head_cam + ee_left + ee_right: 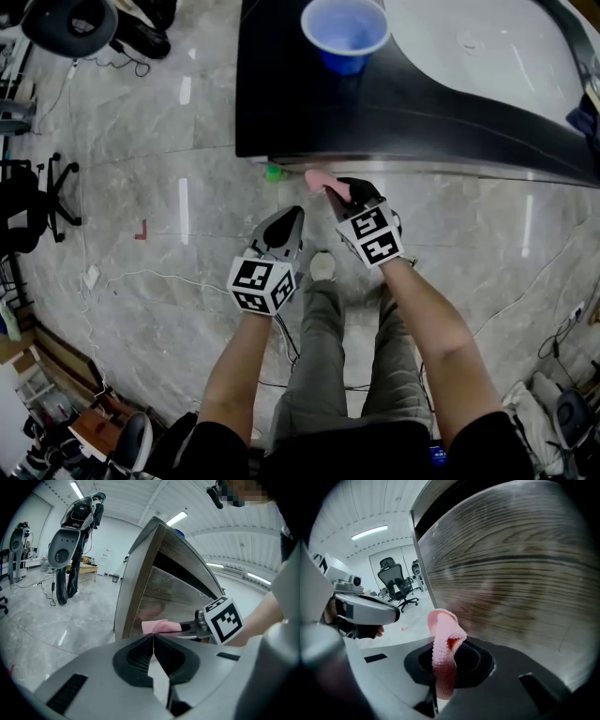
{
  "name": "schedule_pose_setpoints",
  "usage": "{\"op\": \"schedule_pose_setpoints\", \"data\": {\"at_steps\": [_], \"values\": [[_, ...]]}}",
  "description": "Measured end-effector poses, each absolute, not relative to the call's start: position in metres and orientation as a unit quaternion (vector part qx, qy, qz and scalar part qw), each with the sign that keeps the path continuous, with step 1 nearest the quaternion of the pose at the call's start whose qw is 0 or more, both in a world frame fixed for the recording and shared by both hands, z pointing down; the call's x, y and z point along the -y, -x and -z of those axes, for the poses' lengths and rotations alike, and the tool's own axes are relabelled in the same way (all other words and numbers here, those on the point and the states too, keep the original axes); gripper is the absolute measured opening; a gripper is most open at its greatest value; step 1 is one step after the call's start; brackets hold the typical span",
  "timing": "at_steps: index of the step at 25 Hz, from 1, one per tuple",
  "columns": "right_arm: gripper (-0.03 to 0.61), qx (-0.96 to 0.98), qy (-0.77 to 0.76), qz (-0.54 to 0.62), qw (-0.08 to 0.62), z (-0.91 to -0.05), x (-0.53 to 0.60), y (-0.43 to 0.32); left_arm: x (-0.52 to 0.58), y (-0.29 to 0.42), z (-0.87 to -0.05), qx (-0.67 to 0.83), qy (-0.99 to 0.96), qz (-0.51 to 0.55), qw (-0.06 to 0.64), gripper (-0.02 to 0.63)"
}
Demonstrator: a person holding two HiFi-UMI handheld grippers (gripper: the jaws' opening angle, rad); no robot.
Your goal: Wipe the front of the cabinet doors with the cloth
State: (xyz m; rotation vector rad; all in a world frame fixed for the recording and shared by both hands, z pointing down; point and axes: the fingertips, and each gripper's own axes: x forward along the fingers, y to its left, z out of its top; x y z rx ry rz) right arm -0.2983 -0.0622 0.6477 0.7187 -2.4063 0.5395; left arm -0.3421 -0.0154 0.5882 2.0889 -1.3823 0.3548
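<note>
A pink cloth is pinched in my right gripper, which is shut on it; its folded end sticks out toward the wood-grain cabinet door just ahead. In the left gripper view the cloth sits close against the door near its left edge. My left gripper hangs shut and empty, lower and to the left, a short way back from the cabinet.
The cabinet carries a dark counter with a blue cup and a white sink. A small green thing lies on the marble floor by the cabinet's corner. Office chairs and cables stand left.
</note>
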Motion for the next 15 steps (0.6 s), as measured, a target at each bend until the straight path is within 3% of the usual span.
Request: {"op": "schedule_pose_setpoints", "data": {"at_steps": [15], "values": [[0.044, 0.872, -0.342, -0.219, 0.273, -0.648, 0.080, 0.167, 0.035, 0.243, -0.592, 0.492, -0.801, -0.138, 0.313, 0.011]]}}
